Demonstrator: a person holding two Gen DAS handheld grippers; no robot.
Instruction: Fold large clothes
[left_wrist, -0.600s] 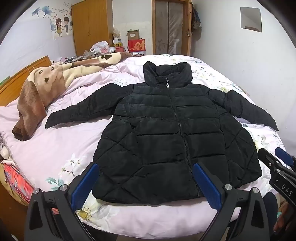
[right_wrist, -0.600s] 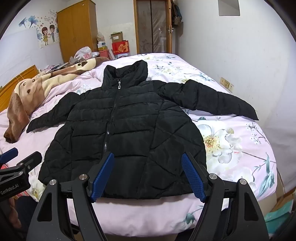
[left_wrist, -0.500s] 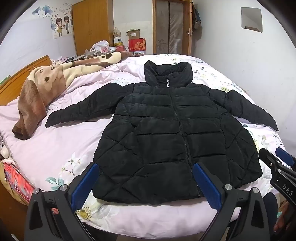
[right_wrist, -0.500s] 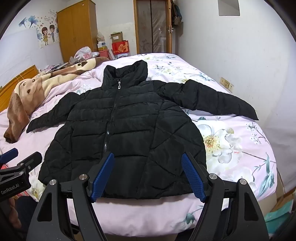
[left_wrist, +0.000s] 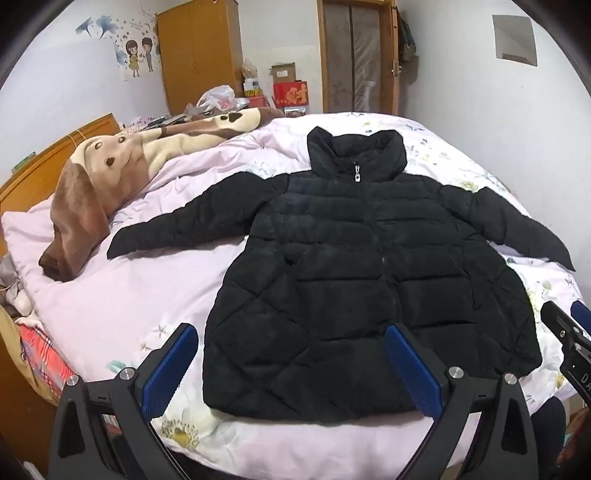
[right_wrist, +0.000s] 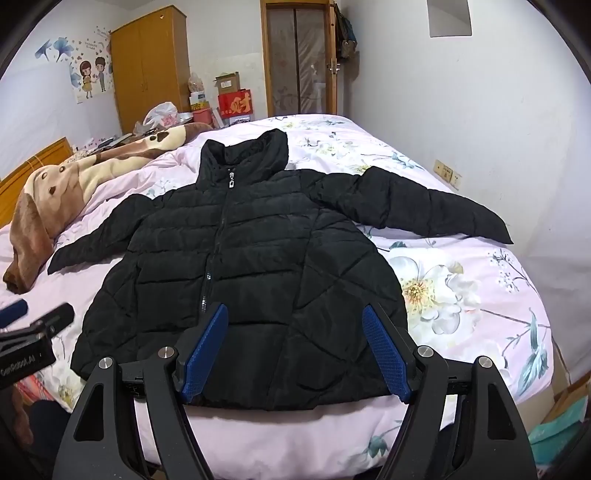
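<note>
A black quilted puffer jacket (left_wrist: 369, 277) lies zipped and face up on the bed, collar away from me, both sleeves spread out to the sides. In the right wrist view the jacket (right_wrist: 251, 266) fills the middle, and its right sleeve (right_wrist: 424, 210) reaches toward the wall. My left gripper (left_wrist: 290, 332) hovers open above the hem's left half, with nothing between its blue pads. Over the hem's right half my right gripper (right_wrist: 295, 310) is also open and holds nothing. Each gripper shows at the edge of the other's view.
The bed has a pink floral sheet (left_wrist: 122, 302). A brown and cream dog-print blanket (left_wrist: 110, 177) lies along its left side by the wooden headboard (left_wrist: 44, 170). A white wall (right_wrist: 498, 129) runs close along the right. Boxes and a wardrobe (left_wrist: 199, 55) stand beyond the bed.
The jacket sits slightly lower in both views, so both grippers have crept a little. Jacket and sleeves lie as before, and both jaws stay wide.
</note>
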